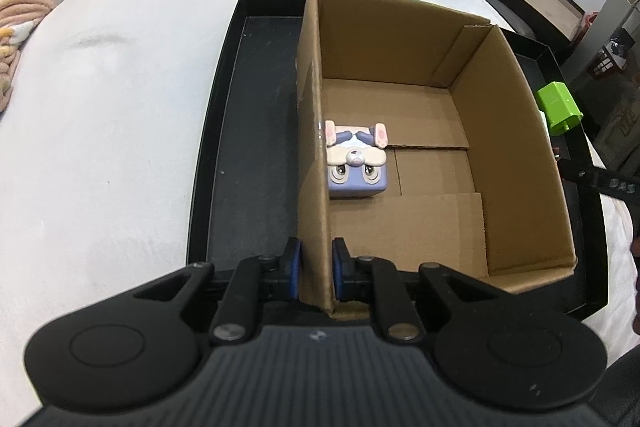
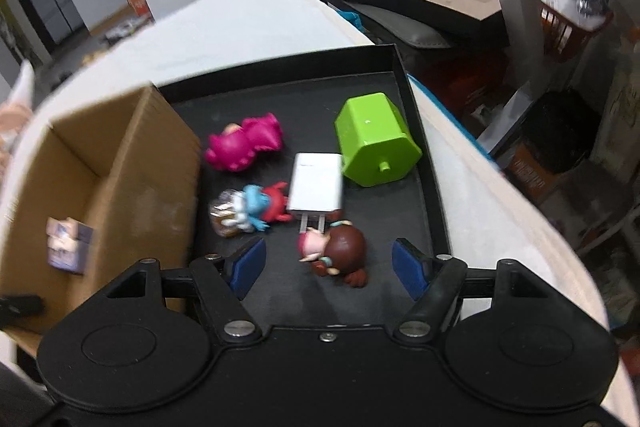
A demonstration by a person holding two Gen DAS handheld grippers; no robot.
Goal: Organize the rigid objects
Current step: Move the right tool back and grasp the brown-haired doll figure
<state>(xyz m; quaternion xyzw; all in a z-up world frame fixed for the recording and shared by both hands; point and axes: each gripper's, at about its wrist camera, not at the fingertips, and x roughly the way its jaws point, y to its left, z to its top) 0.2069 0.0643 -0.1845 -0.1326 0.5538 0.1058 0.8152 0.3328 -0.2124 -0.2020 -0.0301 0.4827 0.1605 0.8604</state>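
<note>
One bunny cube [image 1: 357, 163] in cardboard box [image 1: 516, 163].

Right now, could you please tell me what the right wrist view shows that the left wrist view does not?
Only the right wrist view shows the pink toy, the blue and red figure, the white charger, the brown-haired doll and the open right hand-held gripper. Only the left shows the left hand-held gripper clamping the box wall. Both show the cardboard box, purple cube toy and green block.

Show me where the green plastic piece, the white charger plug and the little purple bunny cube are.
green plastic piece [image 2: 374, 143]: right wrist view, on its top face.
white charger plug [image 2: 317, 187]: right wrist view, middle of its body.
purple bunny cube [image 1: 356, 163]: left wrist view, on its face.
</note>
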